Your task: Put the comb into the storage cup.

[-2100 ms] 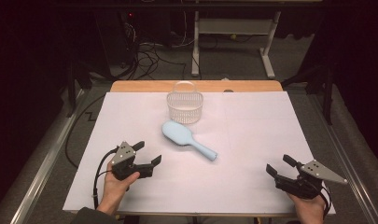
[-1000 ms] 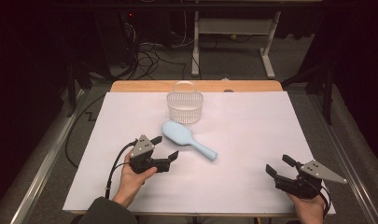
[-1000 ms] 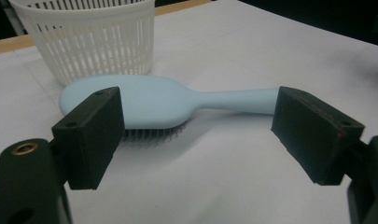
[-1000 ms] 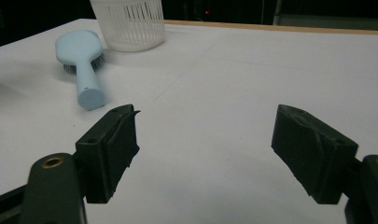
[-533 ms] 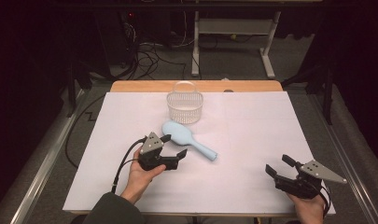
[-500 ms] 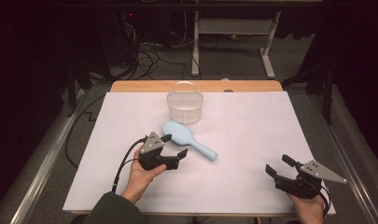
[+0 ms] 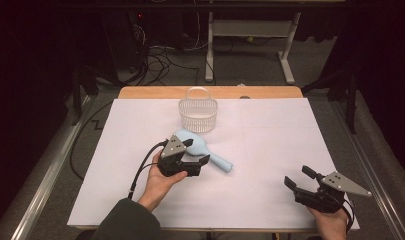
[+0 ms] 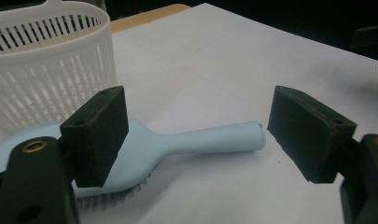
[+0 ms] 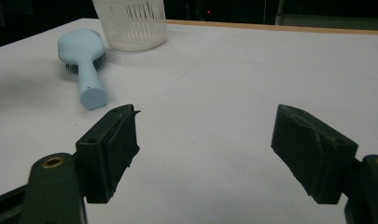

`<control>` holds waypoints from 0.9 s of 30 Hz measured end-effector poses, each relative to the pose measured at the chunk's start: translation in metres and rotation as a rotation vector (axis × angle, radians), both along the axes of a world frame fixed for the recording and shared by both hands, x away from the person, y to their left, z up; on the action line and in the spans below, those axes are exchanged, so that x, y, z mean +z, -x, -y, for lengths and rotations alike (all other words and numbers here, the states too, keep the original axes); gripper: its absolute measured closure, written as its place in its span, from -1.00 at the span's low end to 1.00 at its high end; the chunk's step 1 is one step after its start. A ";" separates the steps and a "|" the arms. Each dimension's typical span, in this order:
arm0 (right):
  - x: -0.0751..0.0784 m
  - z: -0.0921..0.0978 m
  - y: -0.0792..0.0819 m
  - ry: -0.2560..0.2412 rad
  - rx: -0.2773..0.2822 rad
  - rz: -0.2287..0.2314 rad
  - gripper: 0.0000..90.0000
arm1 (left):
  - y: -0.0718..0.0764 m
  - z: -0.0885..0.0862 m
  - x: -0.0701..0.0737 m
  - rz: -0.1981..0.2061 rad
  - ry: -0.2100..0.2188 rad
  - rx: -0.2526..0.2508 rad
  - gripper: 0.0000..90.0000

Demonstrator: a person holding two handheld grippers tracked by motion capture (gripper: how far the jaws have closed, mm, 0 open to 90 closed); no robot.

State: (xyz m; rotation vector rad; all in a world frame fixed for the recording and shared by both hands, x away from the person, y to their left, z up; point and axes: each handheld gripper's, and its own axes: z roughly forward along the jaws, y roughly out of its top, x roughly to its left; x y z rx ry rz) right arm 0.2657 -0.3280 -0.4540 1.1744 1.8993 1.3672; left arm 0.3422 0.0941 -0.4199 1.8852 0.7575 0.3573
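I judge the step in hand to be the approach for a grasp on the brush [image 7: 204, 150], probably to put it in the basket [image 7: 198, 114] just beyond it. The brush lies bristles down on the white sheet [image 7: 270, 135], middle of the table, its head toward the basket and its handle pointing to the near right.

My left gripper [image 7: 194, 152] is at the brush with its jaws spread wide. In the left gripper view the handle [image 8: 214, 140] runs across the gap between the two pads, one pad in front of the brush head and the other off the handle's free end; neither looks to be touching. The left hand [image 7: 160, 180] reaches in from the near edge, forearm angled toward the far right, the gripper held low over the sheet.

Next I would need to turn or shift the jaws so they bracket the handle across its width, settle lower, then close.

My right gripper [image 7: 302, 182] sits at the near right corner, well apart from the brush, jaws also wide and holding nothing, pointing left toward the brush.
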 end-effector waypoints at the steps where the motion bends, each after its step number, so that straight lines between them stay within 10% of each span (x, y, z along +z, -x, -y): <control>1: 0.000 0.000 0.000 0.000 -0.001 0.001 -0.48 | -0.002 0.004 0.001 -0.002 -0.006 -0.004 -0.51; 27: 0.000 0.001 -0.001 -0.007 0.000 -0.002 -0.48 | -0.031 0.037 0.007 -0.094 -0.140 -0.034 -0.25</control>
